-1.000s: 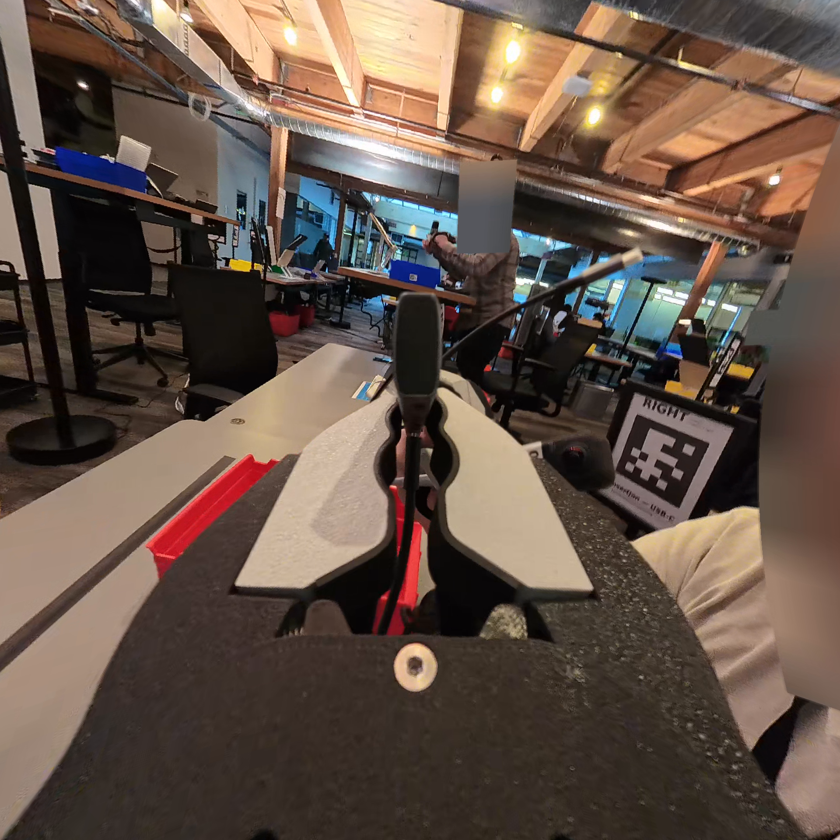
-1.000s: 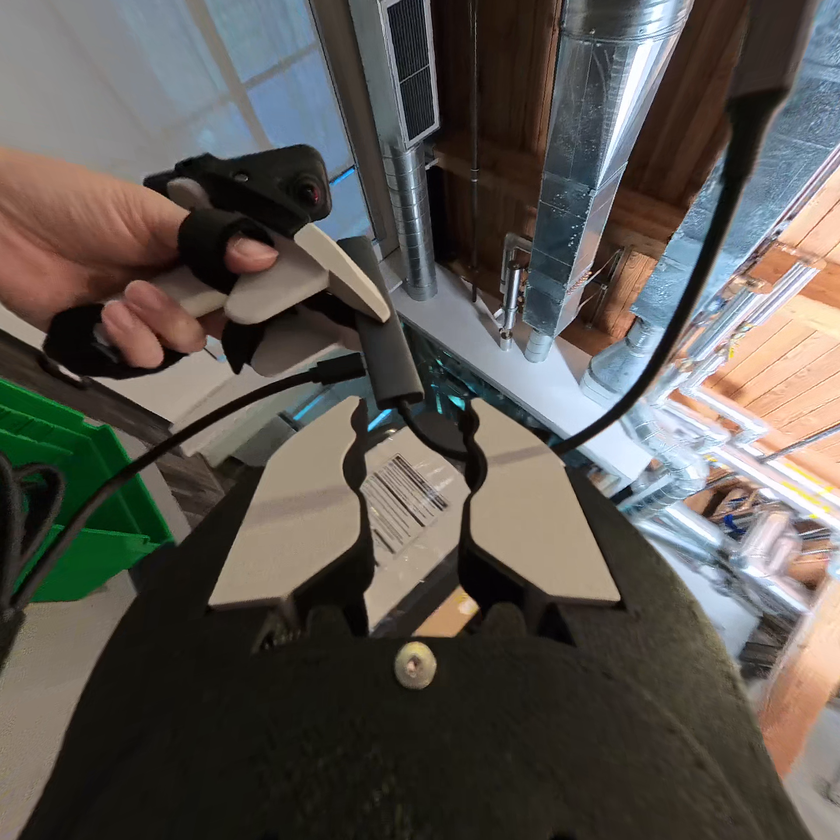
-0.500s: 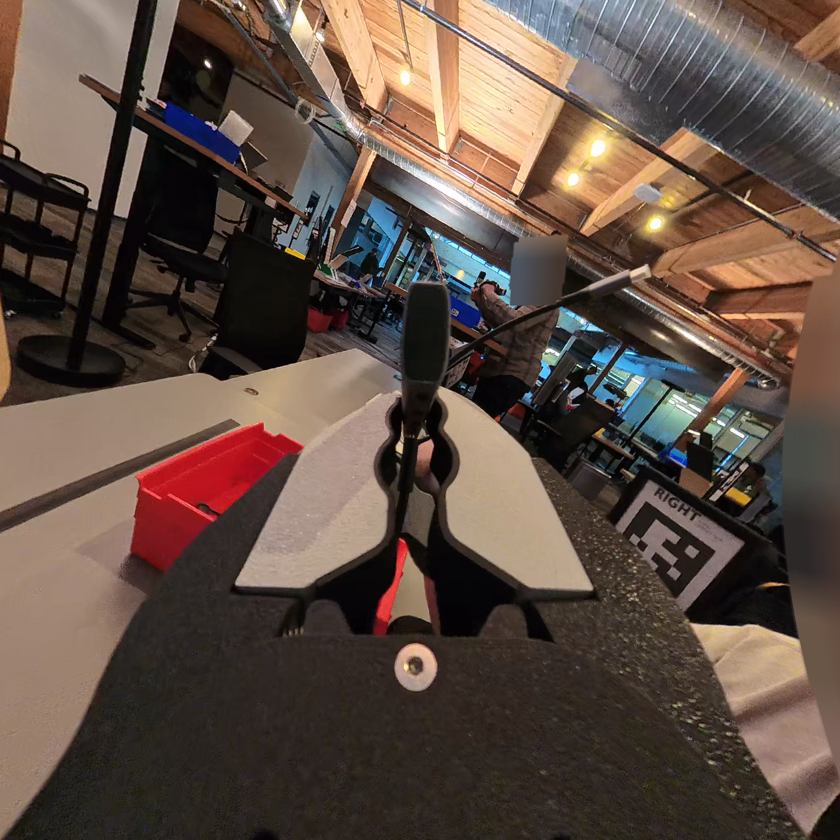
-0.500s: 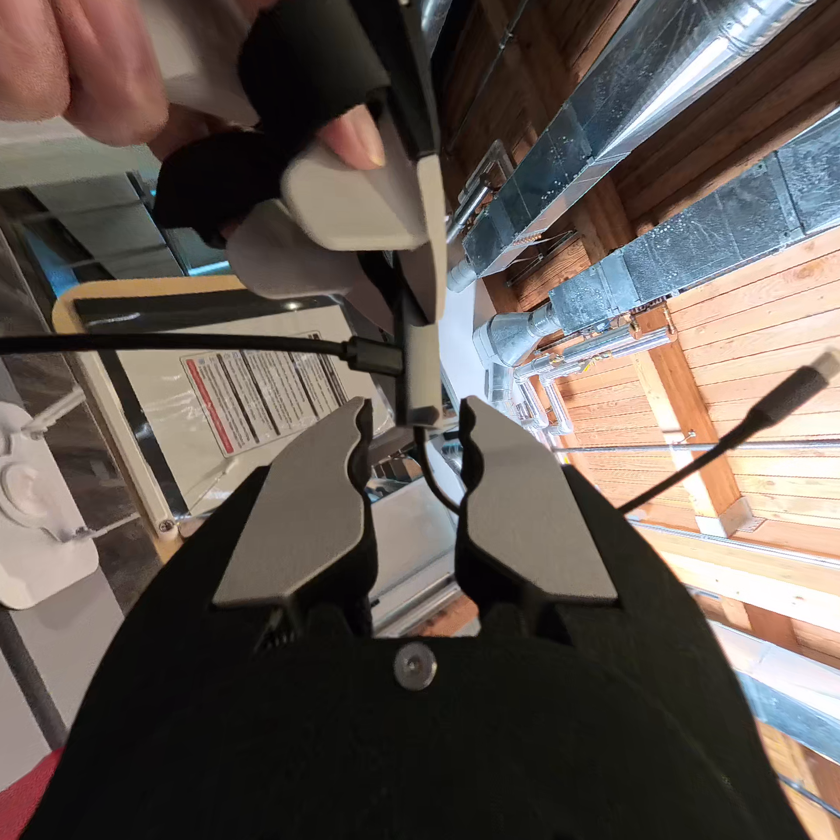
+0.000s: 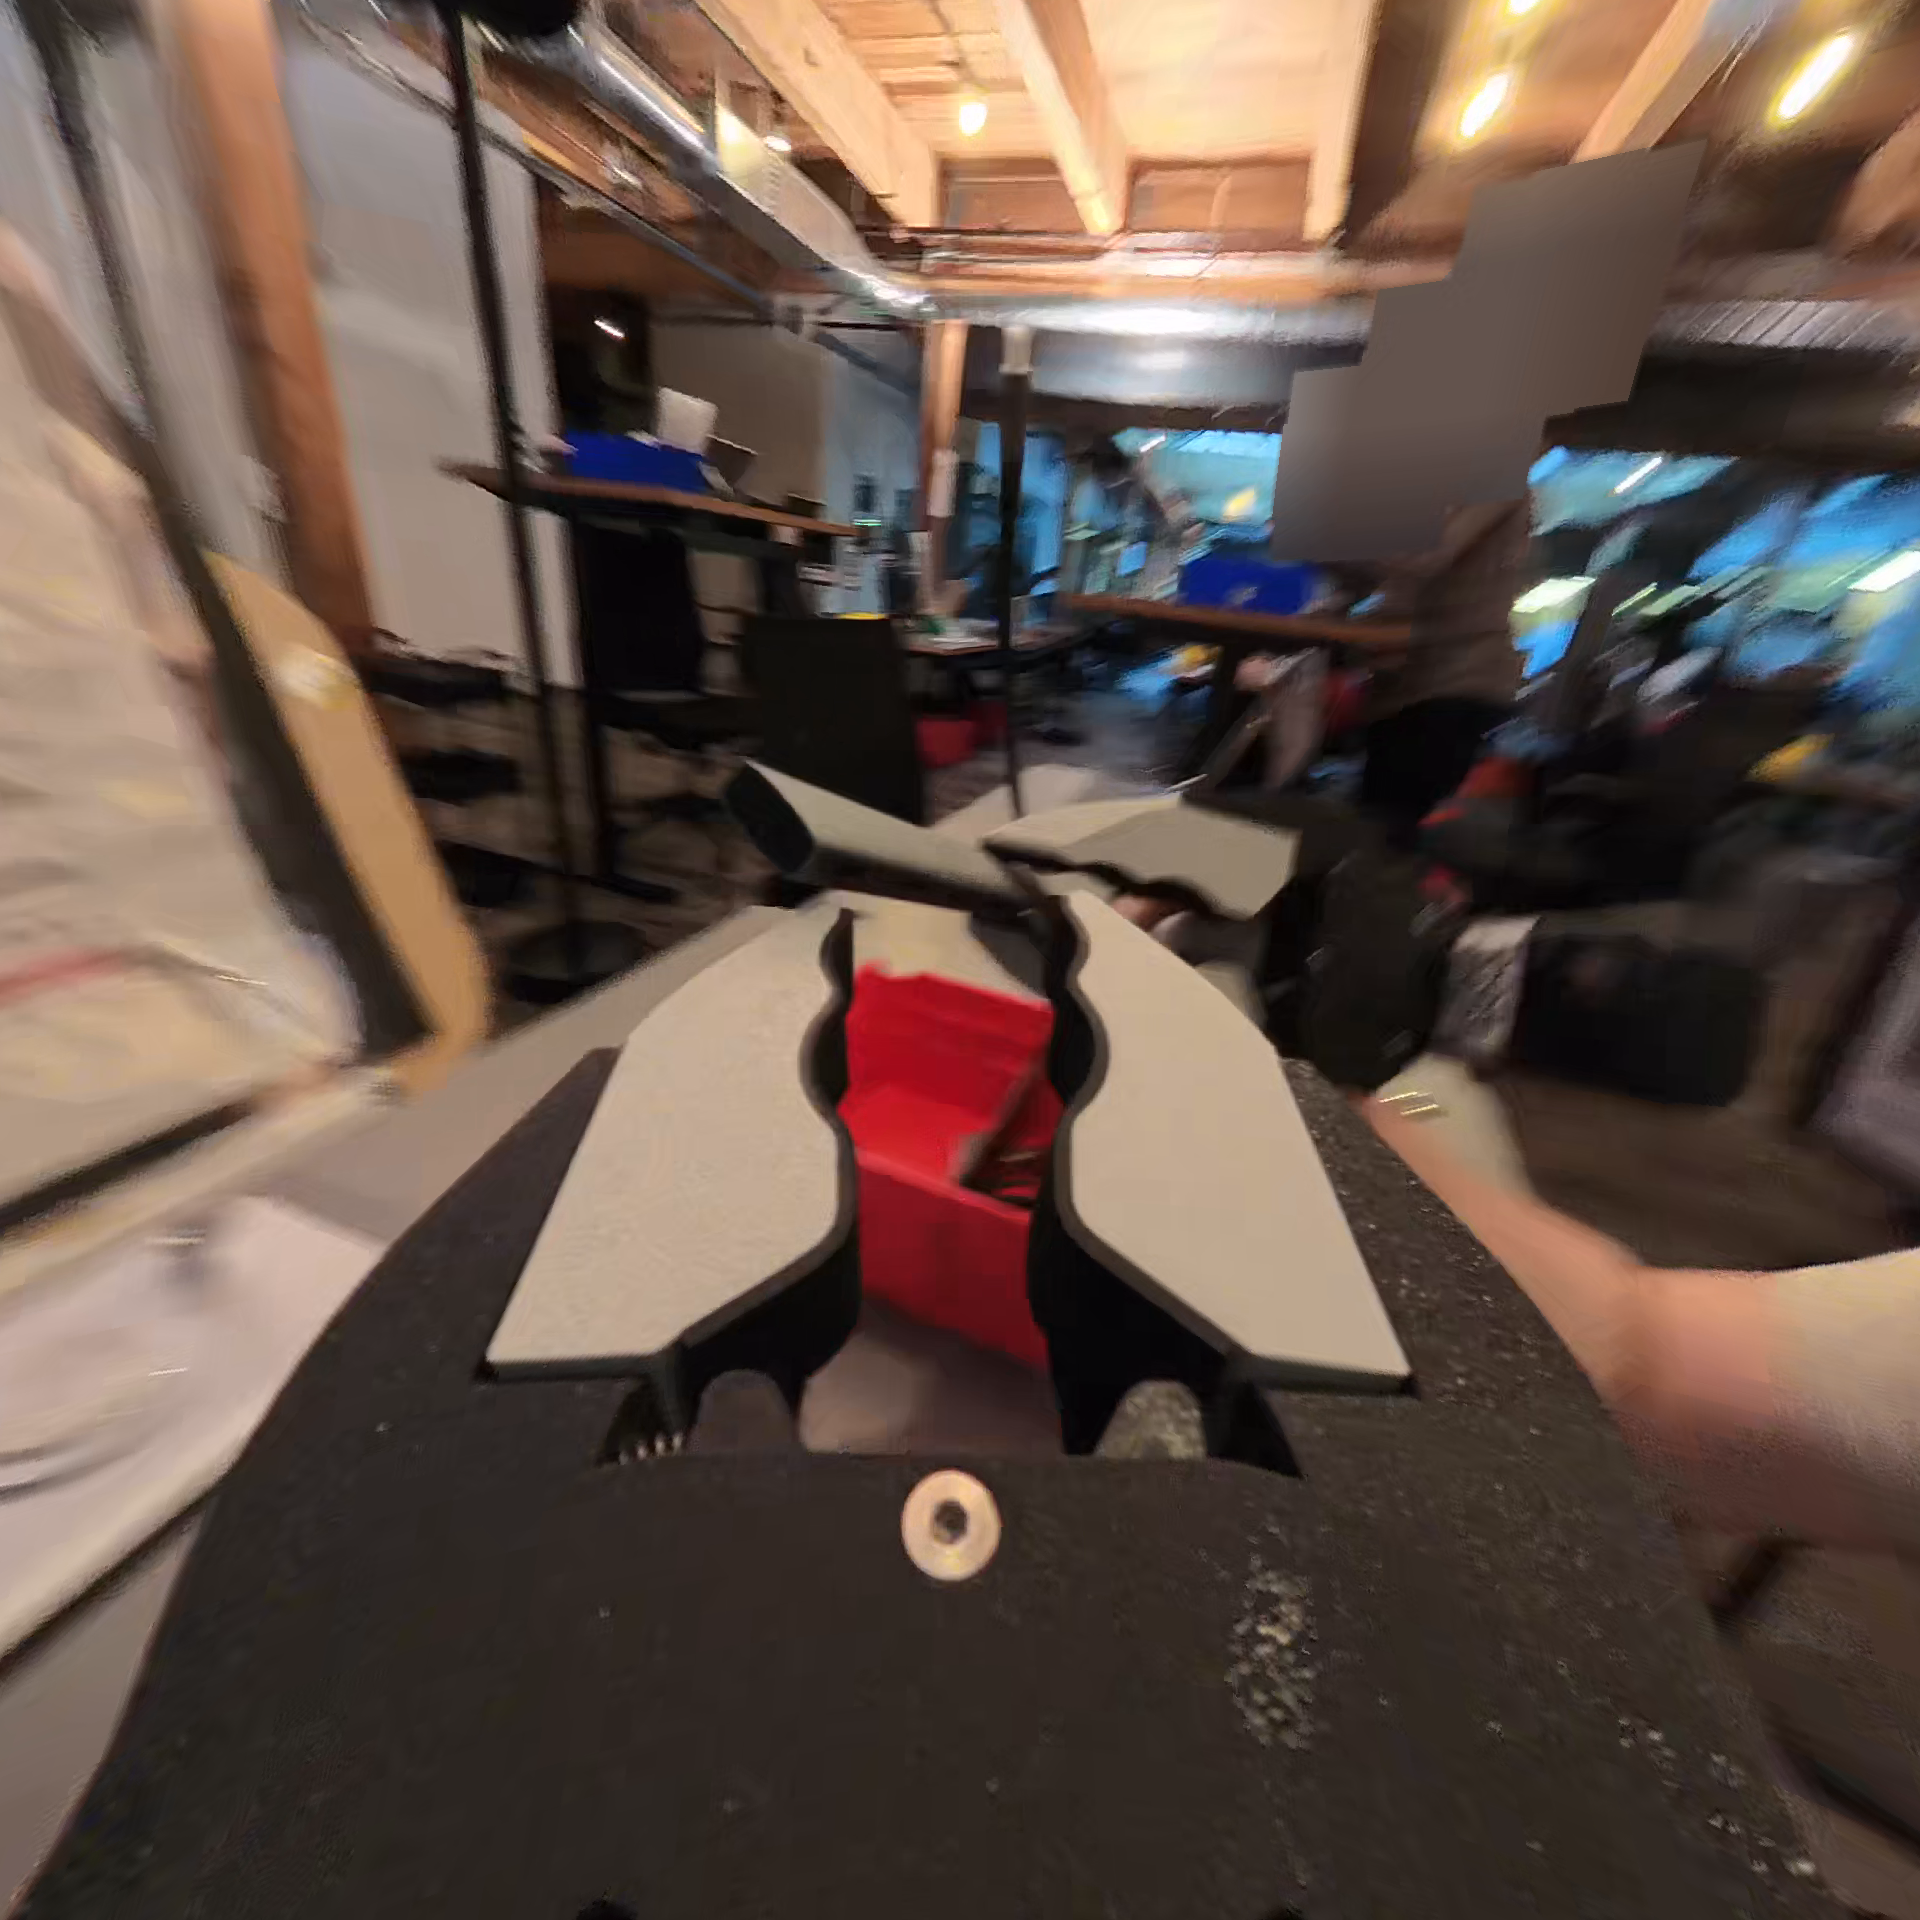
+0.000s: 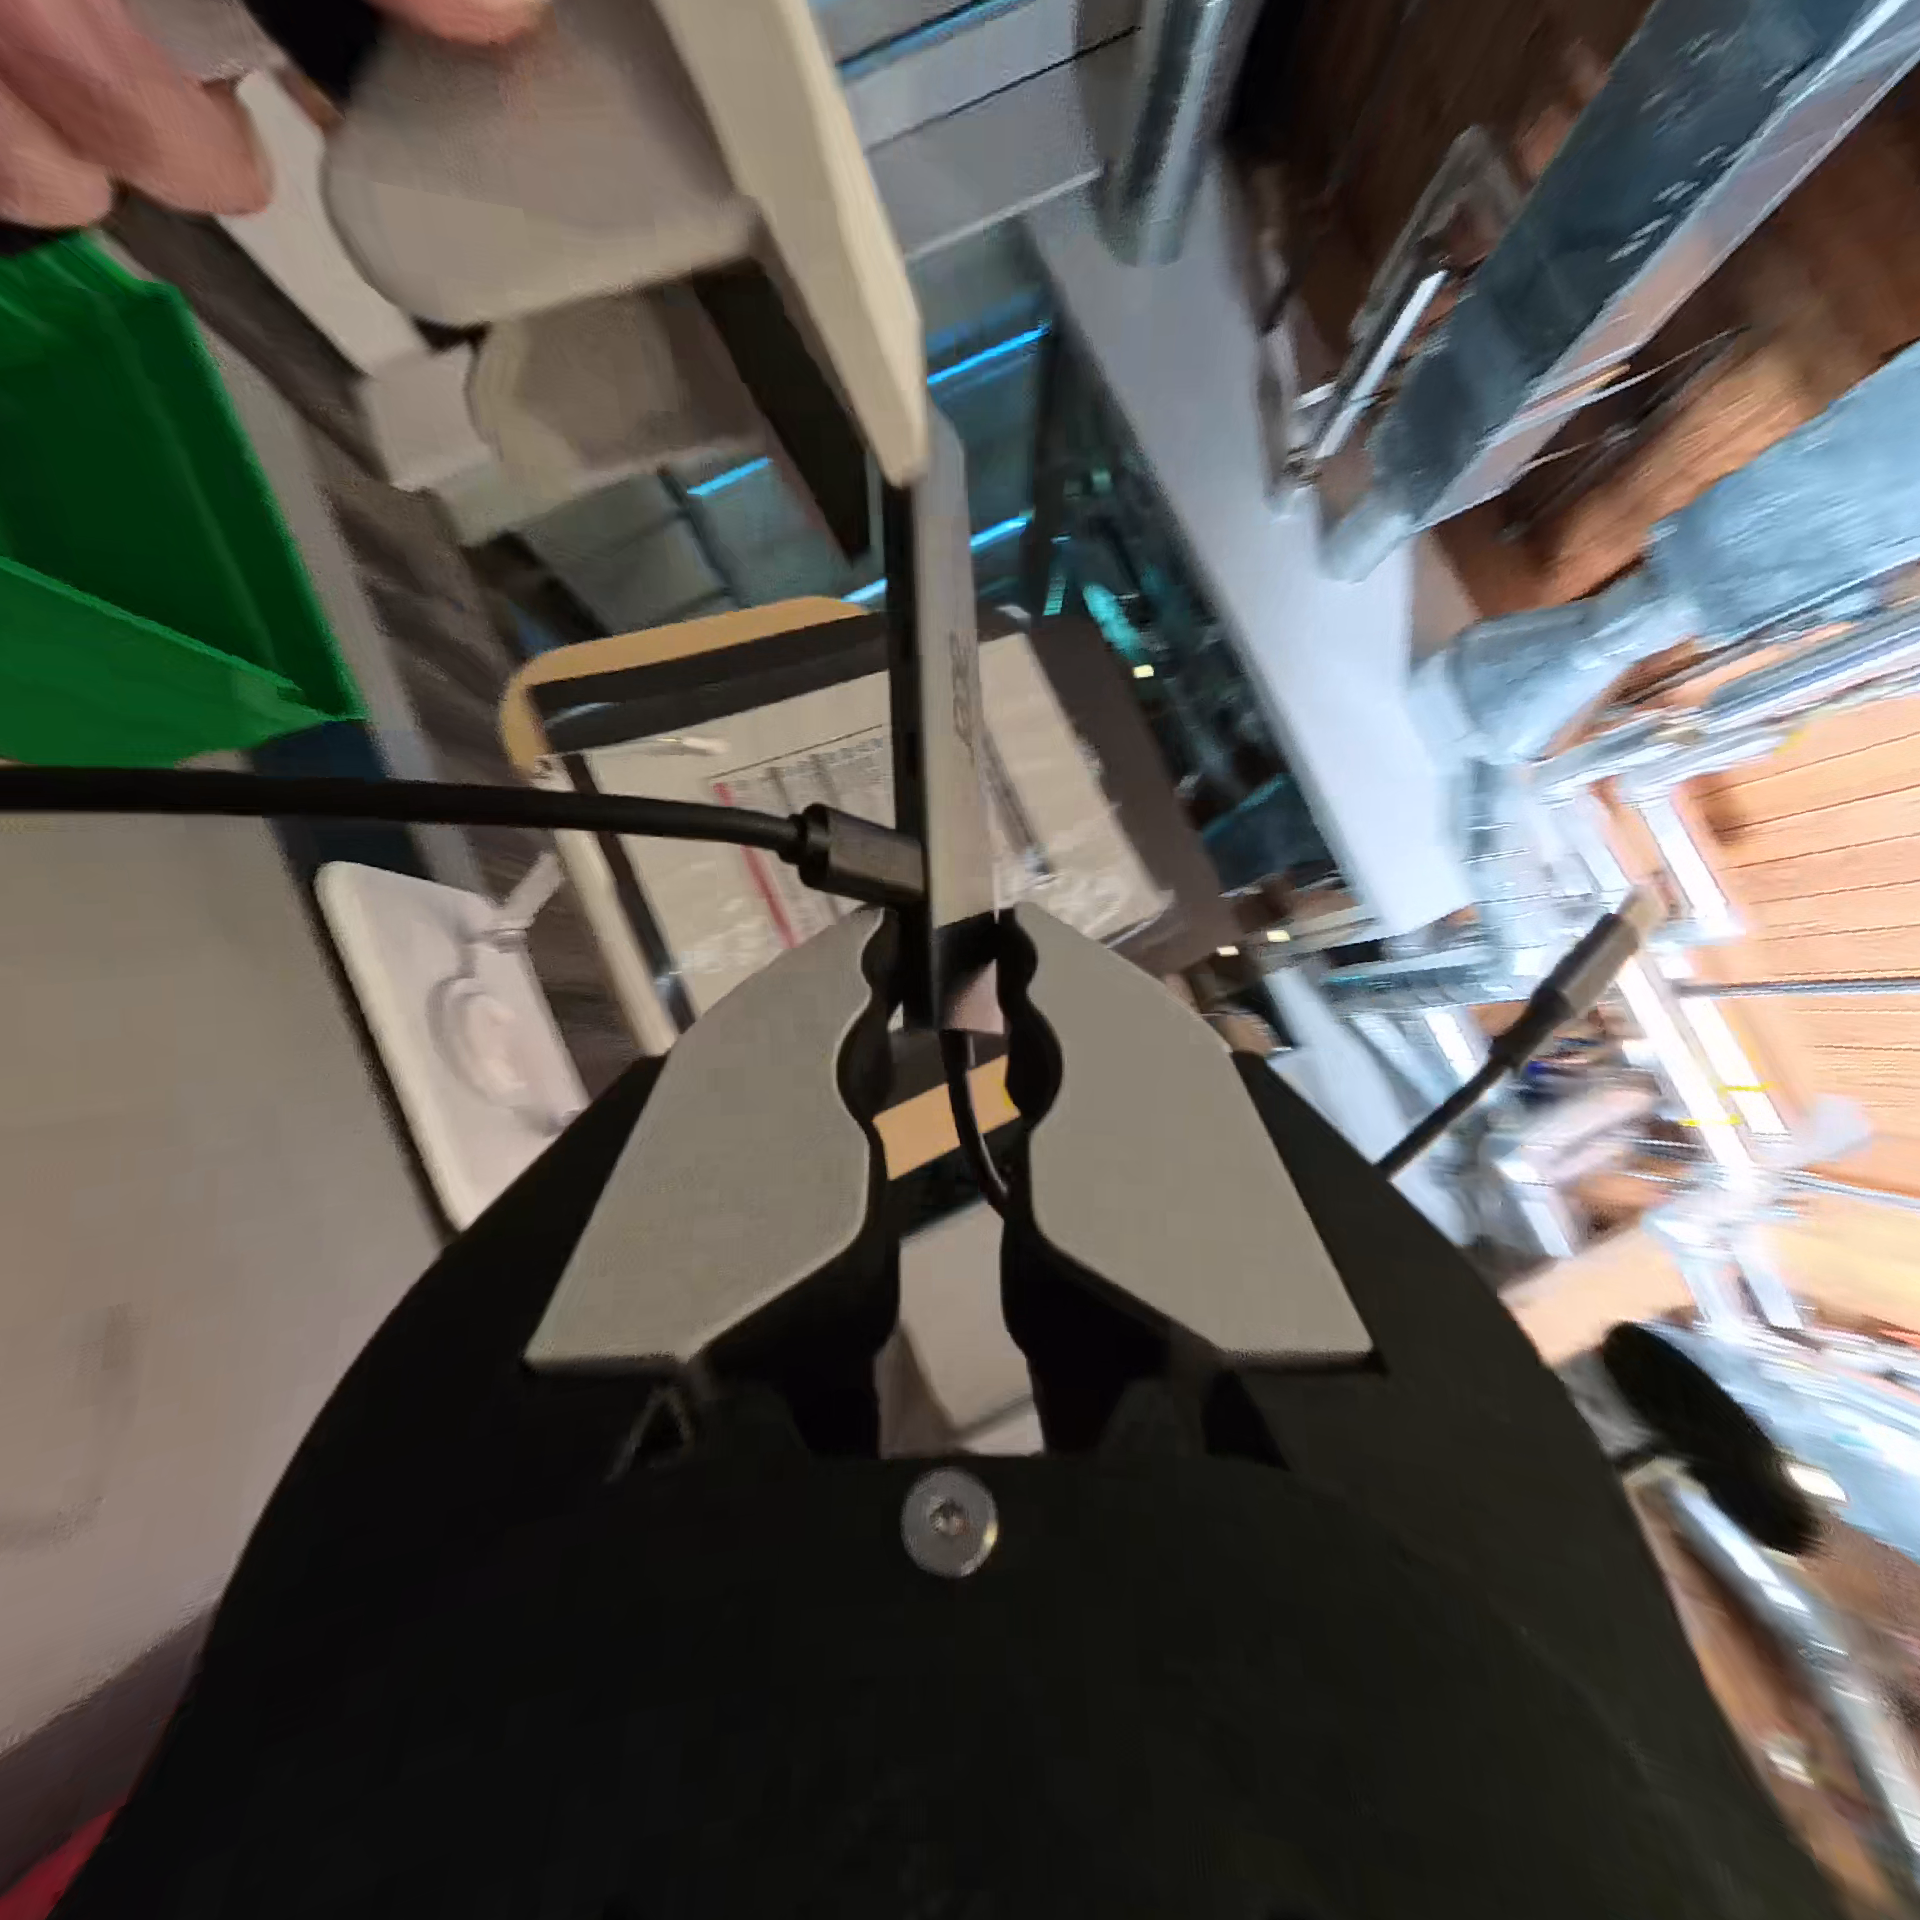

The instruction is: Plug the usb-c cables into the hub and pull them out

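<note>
In the right wrist view, my right gripper (image 6: 943, 925) is shut on the lower end of the dark grey hub (image 6: 951, 675). A black USB-C cable's plug (image 6: 862, 847) sits in the hub's side. The hub's own thin lead runs down between my fingers and ends in a free plug (image 6: 1590, 966) at the right. In the left wrist view, my left gripper (image 5: 951, 914) is open and holds nothing. The hub (image 5: 883, 847) lies crosswise just beyond its fingertips, gripped by the right gripper's fingers (image 5: 1143, 857). One left finger (image 6: 821, 239) stands beside the hub's upper part.
A red bin (image 5: 935, 1039) stands on the grey table below my left jaws. A green bin (image 6: 125, 520) is at the left, and a white moulded piece (image 6: 447, 1018) lies on the table. A person's hand (image 6: 114, 114) holds the left gripper. The picture is motion-blurred. Across from one pair of fingers to the other is roughly 7 cm.
My left gripper opened and let go of the hub. My right gripper closed on the hub's lower end. Both grippers swung round, and the plugged cable stayed in the hub.
</note>
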`<state>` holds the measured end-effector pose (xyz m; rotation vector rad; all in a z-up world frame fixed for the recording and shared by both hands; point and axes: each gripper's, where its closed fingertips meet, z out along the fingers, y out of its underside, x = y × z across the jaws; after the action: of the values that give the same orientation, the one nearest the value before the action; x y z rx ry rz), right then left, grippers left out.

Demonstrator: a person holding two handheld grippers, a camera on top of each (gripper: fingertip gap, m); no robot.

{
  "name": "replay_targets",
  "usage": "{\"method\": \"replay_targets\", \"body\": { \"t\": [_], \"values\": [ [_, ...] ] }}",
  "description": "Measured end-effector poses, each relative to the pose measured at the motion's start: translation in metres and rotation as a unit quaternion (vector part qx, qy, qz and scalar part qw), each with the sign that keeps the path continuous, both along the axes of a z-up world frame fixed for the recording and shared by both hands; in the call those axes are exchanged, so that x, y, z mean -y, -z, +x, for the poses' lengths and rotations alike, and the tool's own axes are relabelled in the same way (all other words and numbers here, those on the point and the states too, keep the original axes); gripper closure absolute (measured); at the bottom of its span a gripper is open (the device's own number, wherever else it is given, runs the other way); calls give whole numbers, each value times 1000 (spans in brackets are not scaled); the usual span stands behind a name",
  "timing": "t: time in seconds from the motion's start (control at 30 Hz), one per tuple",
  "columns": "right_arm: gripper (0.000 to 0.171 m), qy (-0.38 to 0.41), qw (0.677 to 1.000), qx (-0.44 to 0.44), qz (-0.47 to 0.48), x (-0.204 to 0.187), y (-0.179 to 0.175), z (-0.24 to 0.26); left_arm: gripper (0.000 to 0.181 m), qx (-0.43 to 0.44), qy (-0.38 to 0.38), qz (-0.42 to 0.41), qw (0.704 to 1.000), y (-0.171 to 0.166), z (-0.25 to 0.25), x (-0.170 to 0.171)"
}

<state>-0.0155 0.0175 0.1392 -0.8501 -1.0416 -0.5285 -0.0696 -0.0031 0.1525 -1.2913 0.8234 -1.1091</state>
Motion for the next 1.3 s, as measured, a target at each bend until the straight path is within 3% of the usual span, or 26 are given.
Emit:
{"method": "replay_targets", "body": {
  "t": [0.1,0.17,0.27,0.37,0.53,0.73,0.93,1.3],
  "values": [
    [154,-31,998,2,-60,-1,7,8,128,-64,-110,123,984,-5,-26,-6],
    [154,-46,996,30,-68,2,13,11,123,-106,-124,192,968,-11,-28,3],
    [154,-76,990,73,-94,9,28,9,122,-205,-70,267,939,-6,-11,22],
    [154,-112,983,54,-132,13,30,7,123,-295,-12,304,906,7,3,31],
    [154,-184,965,14,-188,28,27,13,122,-313,-15,371,874,15,8,30],
    [154,-265,941,-38,-207,46,12,20,128,-223,10,337,915,9,8,39],
    [155,-223,966,-26,-126,45,0,27,111,-143,80,159,973,-1,15,50],
    [154,-173,983,48,-39,42,9,7,123,-219,55,185,956,11,26,38]
  ]
}}
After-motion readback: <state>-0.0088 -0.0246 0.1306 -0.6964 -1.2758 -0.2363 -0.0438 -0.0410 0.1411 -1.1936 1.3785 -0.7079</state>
